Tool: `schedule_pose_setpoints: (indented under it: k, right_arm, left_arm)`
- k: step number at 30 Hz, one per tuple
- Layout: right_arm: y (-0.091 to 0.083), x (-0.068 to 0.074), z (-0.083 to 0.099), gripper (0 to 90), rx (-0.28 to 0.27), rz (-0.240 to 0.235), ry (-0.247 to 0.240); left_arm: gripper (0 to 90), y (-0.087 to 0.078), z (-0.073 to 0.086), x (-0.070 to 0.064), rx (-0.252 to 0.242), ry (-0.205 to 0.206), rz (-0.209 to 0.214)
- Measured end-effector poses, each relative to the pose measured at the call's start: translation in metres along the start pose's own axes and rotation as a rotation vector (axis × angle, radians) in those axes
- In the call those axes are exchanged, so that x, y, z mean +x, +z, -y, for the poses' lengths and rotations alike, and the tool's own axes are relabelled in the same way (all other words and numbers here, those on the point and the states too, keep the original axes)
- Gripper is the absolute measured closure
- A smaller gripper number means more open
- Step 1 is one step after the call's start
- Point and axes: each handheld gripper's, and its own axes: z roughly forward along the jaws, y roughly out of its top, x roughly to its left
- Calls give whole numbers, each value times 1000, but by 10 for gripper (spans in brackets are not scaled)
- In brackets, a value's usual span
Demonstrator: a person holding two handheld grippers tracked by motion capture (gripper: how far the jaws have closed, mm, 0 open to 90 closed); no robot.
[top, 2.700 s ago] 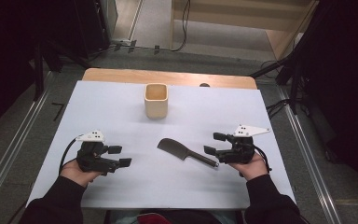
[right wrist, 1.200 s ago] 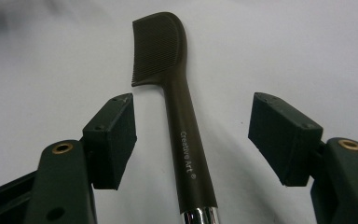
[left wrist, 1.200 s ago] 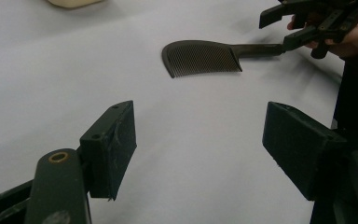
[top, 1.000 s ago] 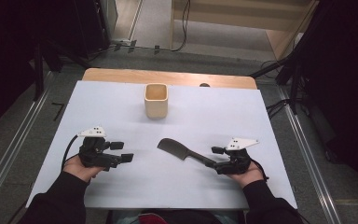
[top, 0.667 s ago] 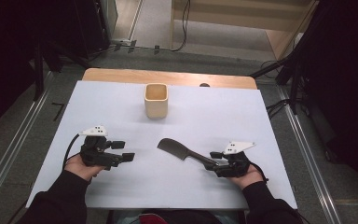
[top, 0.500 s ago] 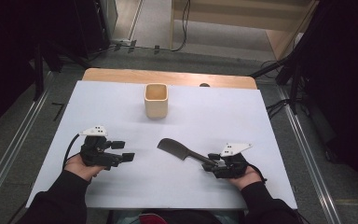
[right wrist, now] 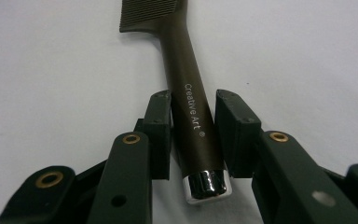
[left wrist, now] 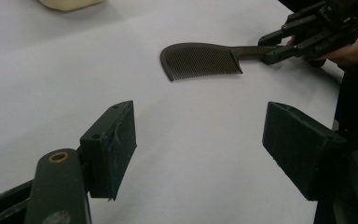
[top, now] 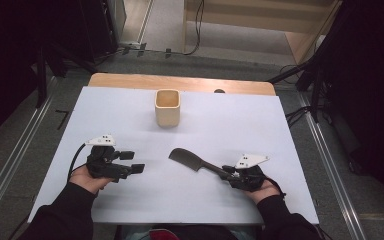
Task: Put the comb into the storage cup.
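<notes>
The comb (top: 192, 160) lies flat on the white tabletop (top: 220, 120), toothed head toward the middle and handle running out to the person's right. Its handle (right wrist: 192, 126) sits between the jaws of the right gripper (top: 231, 175), which stand close on either side, near its chrome end cap; whether they already press on it or a sliver of gap remains cannot be told from the right gripper view. The step in hand looks like the grasp itself: the jaws are closing on the handle, with the comb not yet lifted. The next move likely calls for a firm squeeze well onto the round, slick handle before any lift, since a grip this near the end could let the head droop or twist. The left gripper (top: 132, 162) rests at the left, jaws wide apart and holding nothing, aimed toward the comb. A beige cup (top: 167, 107) stands farther back, well apart.
</notes>
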Motion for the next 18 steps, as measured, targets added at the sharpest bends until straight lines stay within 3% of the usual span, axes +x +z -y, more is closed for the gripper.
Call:
schedule_pose_setpoints:
  k: [12, 18]
  right_arm:
    - [2, 8, -2, 696, 14, 27, 1]
    - [2, 4, -4, 701, 20, -1, -2]
  left_arm:
    - [262, 0, 0, 0, 1, 1, 1]
    - [262, 1, 0, 0, 3, 3, 2]
